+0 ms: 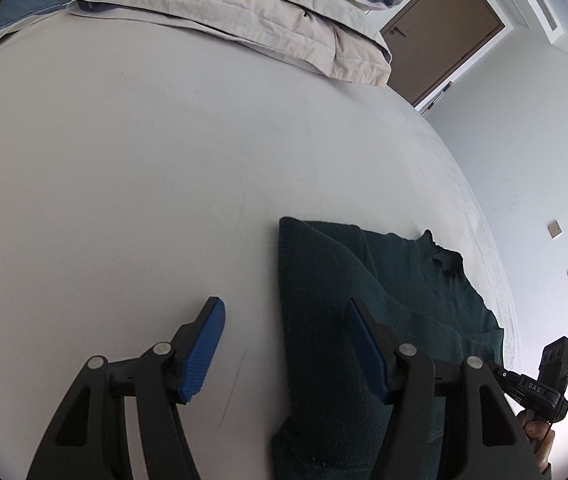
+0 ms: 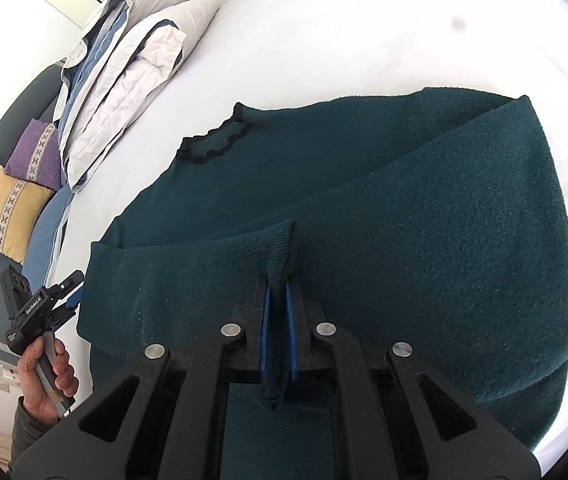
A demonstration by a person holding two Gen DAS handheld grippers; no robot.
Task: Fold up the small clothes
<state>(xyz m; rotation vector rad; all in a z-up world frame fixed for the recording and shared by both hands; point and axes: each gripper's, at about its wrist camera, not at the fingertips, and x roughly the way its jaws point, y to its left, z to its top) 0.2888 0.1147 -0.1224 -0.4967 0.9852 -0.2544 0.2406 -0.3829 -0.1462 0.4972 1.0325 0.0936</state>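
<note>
One sleeve of the green sweater [image 2: 404, 208] is folded across its body on the bed [image 2: 364, 32] — roughly halfway. Right gripper [image 2: 277, 320] pinches a cuff; left gripper [image 1: 284, 344] hangs open over the sweater's edge, holding nothing — sides and final fold remain.

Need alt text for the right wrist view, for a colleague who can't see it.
The right gripper is shut on a cuff-like edge of a dark green sweater spread on a white bed. At left, a hand holds the left gripper beside folded bedding and two cushions.
</note>
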